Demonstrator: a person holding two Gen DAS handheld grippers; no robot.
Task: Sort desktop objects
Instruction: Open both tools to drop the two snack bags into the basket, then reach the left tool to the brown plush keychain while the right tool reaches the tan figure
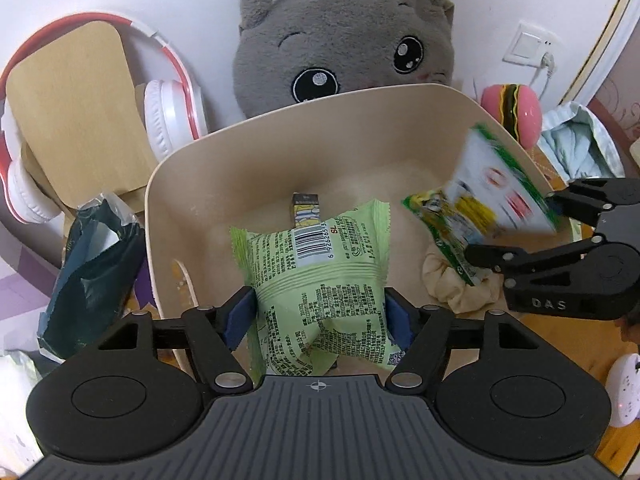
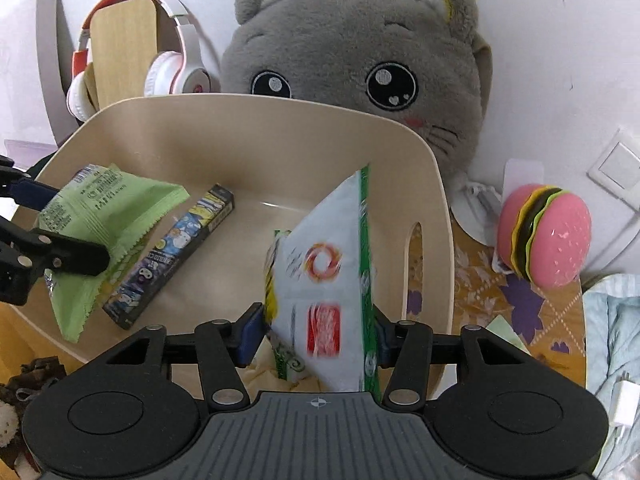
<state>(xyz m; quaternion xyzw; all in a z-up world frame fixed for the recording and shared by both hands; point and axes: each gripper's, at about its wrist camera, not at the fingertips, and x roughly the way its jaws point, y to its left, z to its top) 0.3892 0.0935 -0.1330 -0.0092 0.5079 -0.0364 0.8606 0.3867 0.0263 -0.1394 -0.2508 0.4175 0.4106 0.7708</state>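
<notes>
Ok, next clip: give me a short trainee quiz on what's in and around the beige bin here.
1. Multiple choice: what lies on the floor of the beige bin? A) headphones B) a long dark box C) a plush cat
2. True or false: the burger toy sits inside the bin.
3. Which tool has the light green packet between its fingers?
Key: 1 B. 2 False: it stands outside, to the right of the bin. 3 The left tool; the right tool has the white-and-green packet between its own.
</notes>
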